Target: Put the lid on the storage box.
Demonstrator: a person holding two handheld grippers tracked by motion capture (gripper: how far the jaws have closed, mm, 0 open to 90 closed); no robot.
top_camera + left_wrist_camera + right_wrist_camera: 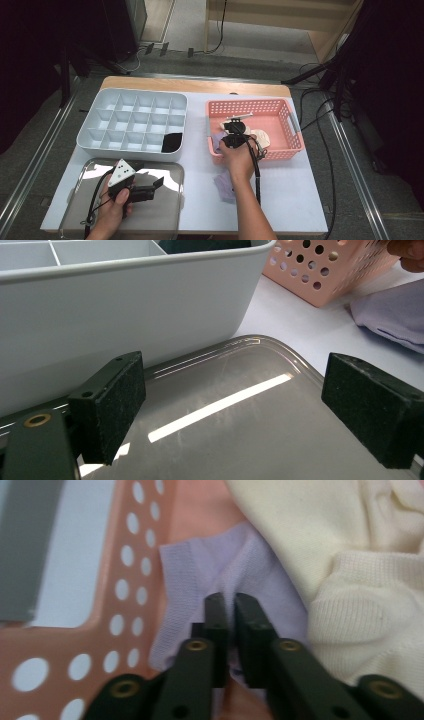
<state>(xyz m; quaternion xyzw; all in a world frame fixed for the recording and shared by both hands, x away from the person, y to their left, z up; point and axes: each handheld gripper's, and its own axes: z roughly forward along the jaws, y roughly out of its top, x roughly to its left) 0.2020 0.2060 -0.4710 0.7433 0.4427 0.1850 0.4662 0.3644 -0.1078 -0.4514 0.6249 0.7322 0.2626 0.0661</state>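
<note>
Right tongs (227, 602) are pinched together on a fold of the lilac cloth (240, 565) inside the pink basket (292, 122), at its near-left corner. In the right gripper view the jaws meet with only a sliver of fabric between the pads, and the cloth bunches up toward them. The cloth lies flat against the basket's perforated left wall, with the cream knit garment (360, 580) just beside it on the far side, touching along one edge.

Left tongs (230, 405) stand wide apart with nothing between them, low over the steel tray (240, 405). They point toward the grey divided box (125, 305).

Key relation: the held cloth is below and ahead of the right tongs, so the way out is straight up over the near rim (280, 154). The right hand (240, 157) sits directly over that rim. A second lilac piece (225, 186) lies on the surface (290, 200) just beside the right forearm.

Judgement: a vertical lift should clear the wall. Risk is the cream garment dragging along where the two touch. Open room lies on the bare surface near the basket's front. The grey box has one dark item (172, 142) in its near-right cell.
</note>
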